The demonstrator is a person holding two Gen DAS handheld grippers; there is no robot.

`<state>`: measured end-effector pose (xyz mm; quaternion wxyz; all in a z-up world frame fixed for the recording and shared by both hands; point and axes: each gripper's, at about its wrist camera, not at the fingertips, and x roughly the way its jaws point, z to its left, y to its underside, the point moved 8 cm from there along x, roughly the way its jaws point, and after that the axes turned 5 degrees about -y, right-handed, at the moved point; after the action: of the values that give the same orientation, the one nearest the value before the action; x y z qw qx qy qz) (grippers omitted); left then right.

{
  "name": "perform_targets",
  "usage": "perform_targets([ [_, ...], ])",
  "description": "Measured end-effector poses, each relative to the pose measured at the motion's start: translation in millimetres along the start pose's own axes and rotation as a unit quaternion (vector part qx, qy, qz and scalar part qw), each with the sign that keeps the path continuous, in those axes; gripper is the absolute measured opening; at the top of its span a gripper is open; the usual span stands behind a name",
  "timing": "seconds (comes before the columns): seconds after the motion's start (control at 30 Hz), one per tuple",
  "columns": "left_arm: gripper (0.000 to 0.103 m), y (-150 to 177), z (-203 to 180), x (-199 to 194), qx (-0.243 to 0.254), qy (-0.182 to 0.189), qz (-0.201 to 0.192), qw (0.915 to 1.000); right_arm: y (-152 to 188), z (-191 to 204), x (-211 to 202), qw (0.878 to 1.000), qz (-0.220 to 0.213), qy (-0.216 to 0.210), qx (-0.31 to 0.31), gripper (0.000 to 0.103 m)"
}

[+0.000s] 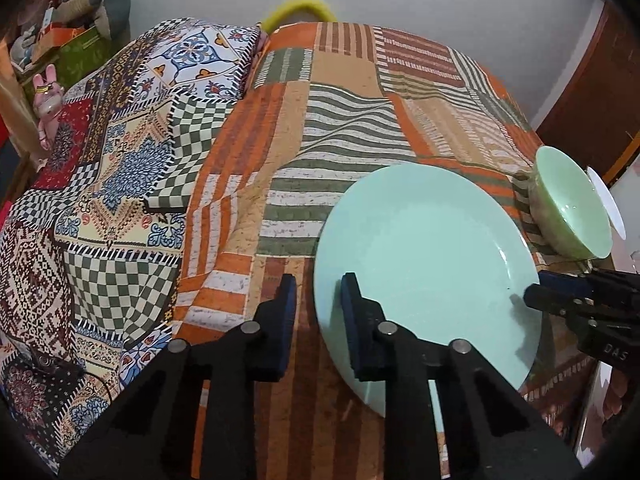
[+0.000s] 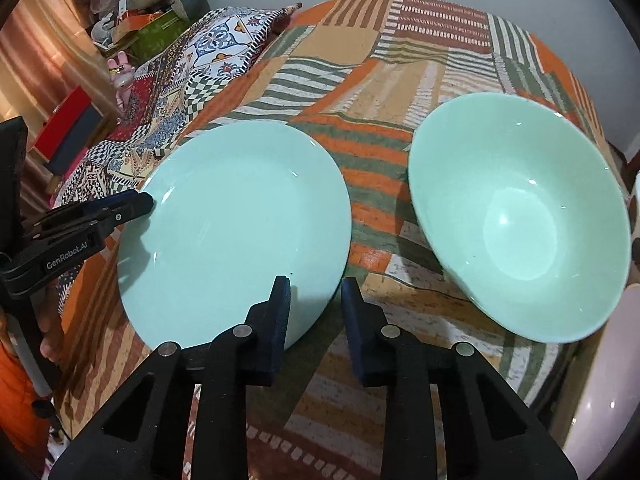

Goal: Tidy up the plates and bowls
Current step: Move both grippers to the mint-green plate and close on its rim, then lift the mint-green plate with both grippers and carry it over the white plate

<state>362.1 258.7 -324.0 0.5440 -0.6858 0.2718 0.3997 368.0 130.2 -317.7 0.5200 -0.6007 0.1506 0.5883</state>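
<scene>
On the striped patchwork bedspread (image 2: 372, 92), plate (image 2: 236, 220) lies at 9 o'clock of bowl (image 2: 520, 224), apart from it. Left gripper (image 1: 318, 300): fingers apart, straddling the plate's rim. Right gripper (image 2: 315, 300): fingers apart, astride the plate's near edge, gripping nothing.

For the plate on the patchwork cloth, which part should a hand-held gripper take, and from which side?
Probably the thin rim nearest the right hand-held gripper, coming in low from the near side. The plate is wide, shallow and lies flat on the cloth, so only its edge fits between the fingers. The bowl stands apart on the right, clear of that approach.
</scene>
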Motion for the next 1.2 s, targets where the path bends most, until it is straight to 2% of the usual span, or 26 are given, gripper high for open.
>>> perform_targets([
  [0.13, 0.017, 0.8, -5.2, 3.5, 0.006, 0.010, 0.005, 0.9999, -1.2, -2.0, 4.8, 1.000, 0.004, -0.007, 0.011, 0.021],
  [0.7, 0.017, 19.7, -12.1, -14.0, 0.001, 0.009, 0.017, 0.9998, 5.5, -0.6, -3.5, 1.000, 0.009, -0.010, 0.022, 0.021],
  [0.93, 0.017, 25.2, -19.4, -43.1, 0.000, 0.014, 0.002, 0.9999, 5.5, 4.7, -30.7, 0.999, -0.019, -0.016, 0.023, 0.021],
  [1.2, 0.017, 24.2, -35.0, -101.5, 0.010, 0.018, -0.033, 0.9992, 8.1, 14.1, -77.3, 0.998, -0.067, -0.013, 0.013, 0.021],
])
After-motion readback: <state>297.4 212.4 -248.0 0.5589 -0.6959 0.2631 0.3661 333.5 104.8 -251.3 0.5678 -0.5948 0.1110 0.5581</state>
